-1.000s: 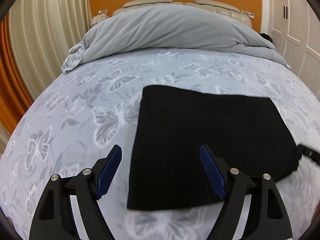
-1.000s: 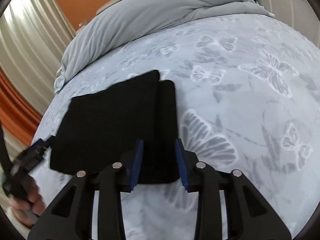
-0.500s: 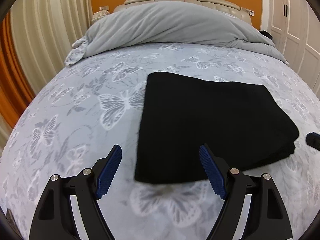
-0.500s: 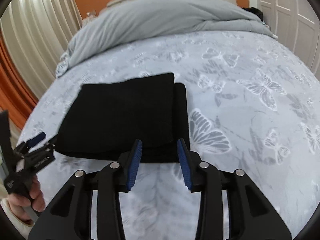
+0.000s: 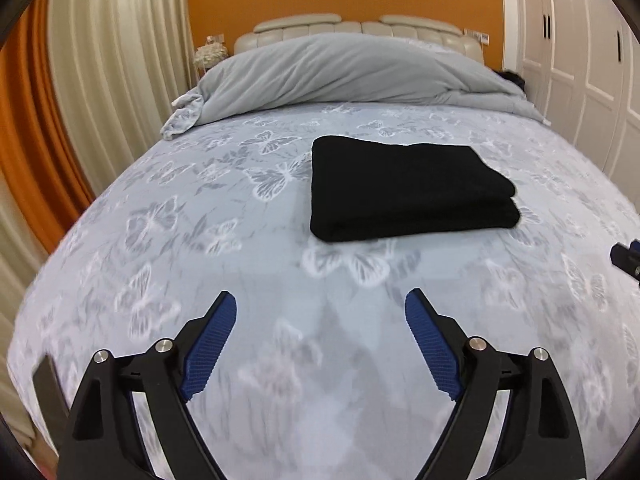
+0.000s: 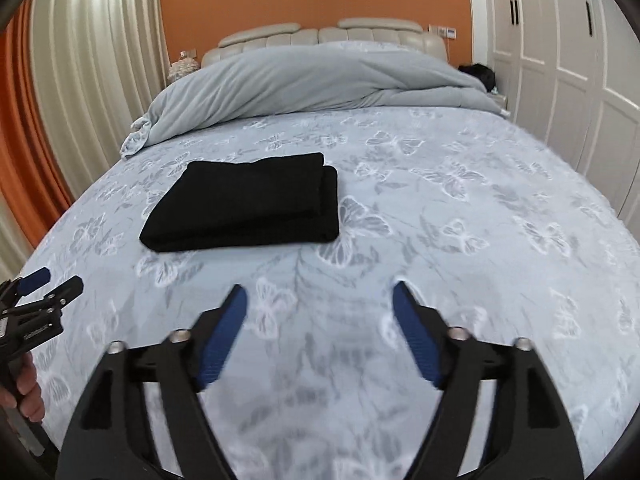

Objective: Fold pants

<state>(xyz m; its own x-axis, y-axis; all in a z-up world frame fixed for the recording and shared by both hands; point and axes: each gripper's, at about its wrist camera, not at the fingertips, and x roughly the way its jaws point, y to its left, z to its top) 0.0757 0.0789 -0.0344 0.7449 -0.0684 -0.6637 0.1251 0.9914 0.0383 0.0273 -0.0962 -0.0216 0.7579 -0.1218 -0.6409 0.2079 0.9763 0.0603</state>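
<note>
I see even, soft indoor light in both views, with no glare and only a faint shadow under the folded pants (image 5: 408, 188). Fisheye bending curves the curtains (image 5: 112, 80) and wardrobe doors (image 6: 560, 60) at the rims. The near bedsheet (image 6: 480, 240) and right gripper (image 6: 320, 300) look smeared.

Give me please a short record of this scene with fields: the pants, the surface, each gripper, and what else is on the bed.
pants: black pants, folded into a flat rectangle, layers visible at its right edge
surface: bed sheet with butterfly print; pants lie on it
left gripper: left gripper open, holds nothing, apart from the pants
right gripper: right gripper open, holds nothing, apart from the pants
also on bed: grey duvet bunched by the headboard
</note>
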